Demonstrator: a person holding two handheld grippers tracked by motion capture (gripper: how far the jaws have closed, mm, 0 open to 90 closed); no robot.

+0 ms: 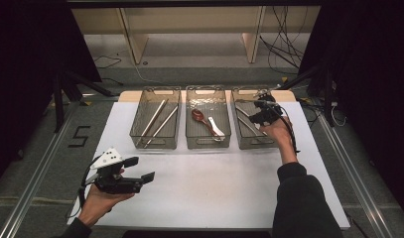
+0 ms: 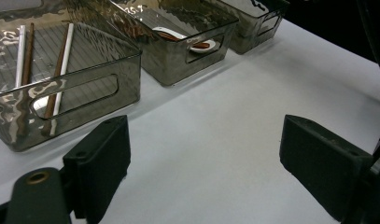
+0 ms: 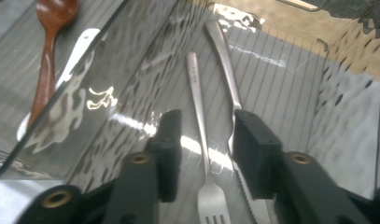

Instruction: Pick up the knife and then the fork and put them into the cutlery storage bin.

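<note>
While the left gripper (image 1: pixel 140 171) rests low over the bare white table (image 1: pixel 214 188) with its jaws spread wide and nothing between them, the right gripper (image 3: pixel 204 140) hangs inside the right-hand bin (image 1: pixel 241 139), jaws parted, the fork (image 3: pixel 199 121) lying loose between them on the bin floor, touching the knife (image 3: pixel 225 70).

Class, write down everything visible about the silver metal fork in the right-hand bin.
The silver metal fork is slim, shiny and apparently steel, with a narrow handle and slotted tines. It lies flat on the ribbed floor of the smoky transparent plastic bin, beside a serrated metal knife. The right hand-held gripper stands open astride it, pads not pressing.
</note>
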